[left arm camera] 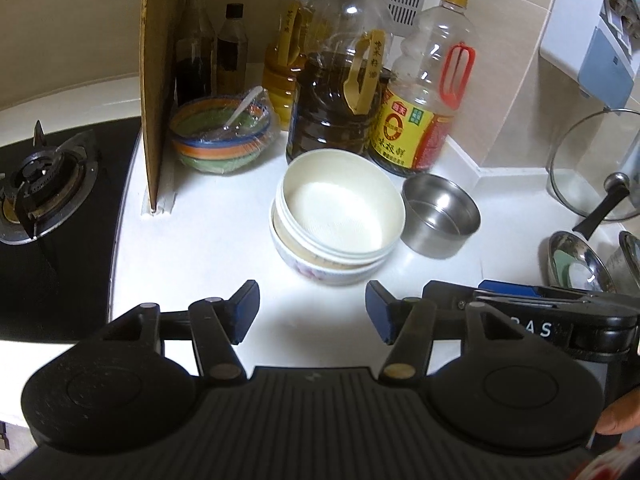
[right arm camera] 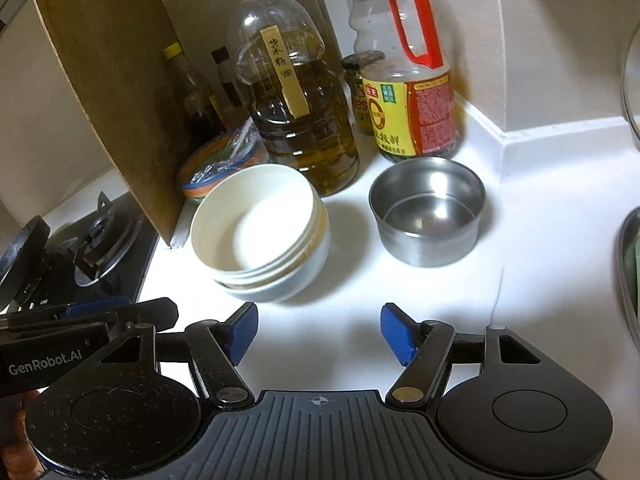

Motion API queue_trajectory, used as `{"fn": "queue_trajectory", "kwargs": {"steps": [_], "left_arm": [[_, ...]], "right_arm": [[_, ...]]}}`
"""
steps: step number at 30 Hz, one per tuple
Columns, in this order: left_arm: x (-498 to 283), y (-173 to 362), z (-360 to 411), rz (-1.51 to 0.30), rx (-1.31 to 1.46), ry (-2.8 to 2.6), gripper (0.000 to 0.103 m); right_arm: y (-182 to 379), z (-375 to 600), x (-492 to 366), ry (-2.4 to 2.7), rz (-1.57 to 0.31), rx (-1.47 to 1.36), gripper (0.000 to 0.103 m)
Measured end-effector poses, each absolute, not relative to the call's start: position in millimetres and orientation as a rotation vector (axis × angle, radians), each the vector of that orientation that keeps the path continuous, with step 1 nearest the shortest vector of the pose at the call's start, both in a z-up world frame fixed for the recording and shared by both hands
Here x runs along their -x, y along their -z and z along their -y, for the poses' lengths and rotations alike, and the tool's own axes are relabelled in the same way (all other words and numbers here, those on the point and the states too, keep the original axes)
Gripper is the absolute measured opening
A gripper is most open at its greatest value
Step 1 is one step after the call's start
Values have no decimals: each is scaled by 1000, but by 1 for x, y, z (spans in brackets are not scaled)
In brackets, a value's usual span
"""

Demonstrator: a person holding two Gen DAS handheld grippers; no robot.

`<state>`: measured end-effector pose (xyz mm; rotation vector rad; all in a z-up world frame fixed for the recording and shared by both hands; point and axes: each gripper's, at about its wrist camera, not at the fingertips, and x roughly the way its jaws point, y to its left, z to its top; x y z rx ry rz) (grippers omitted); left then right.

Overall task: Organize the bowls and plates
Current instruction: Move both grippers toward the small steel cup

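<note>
A stack of white bowls (left arm camera: 340,220) (right arm camera: 260,236) sits on the white counter (left arm camera: 224,264) (right arm camera: 540,280), a cream bowl nested on top. Just to its right stands a small steel bowl (left arm camera: 440,216) (right arm camera: 428,216), upright and apart from the stack. My left gripper (left arm camera: 312,312) is open, a short way in front of the stack, nothing between its blue pads. My right gripper (right arm camera: 318,334) is open too, in front of the gap between stack and steel bowl, holding nothing. In the left wrist view the right gripper's body (left arm camera: 520,304) shows at the right edge.
Oil and sauce bottles (left arm camera: 340,80) (right arm camera: 296,100) crowd the wall behind the bowls. A wrapped striped bowl (left arm camera: 222,136) (right arm camera: 220,172) sits beside a brown board (left arm camera: 158,80) (right arm camera: 116,80). A gas burner (left arm camera: 40,184) lies left. A glass lid (left arm camera: 592,164) and steel dishes (left arm camera: 576,260) are right.
</note>
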<state>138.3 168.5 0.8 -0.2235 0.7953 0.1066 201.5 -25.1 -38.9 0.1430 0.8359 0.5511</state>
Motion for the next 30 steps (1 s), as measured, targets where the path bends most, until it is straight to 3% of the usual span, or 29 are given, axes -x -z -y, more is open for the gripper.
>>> {"fn": "queue_trajectory", "kwargs": {"steps": [30], "left_arm": [[-129, 23, -146, -871, 182, 56, 56]], "right_arm": [[78, 68, -161, -365, -920, -222, 69]]}}
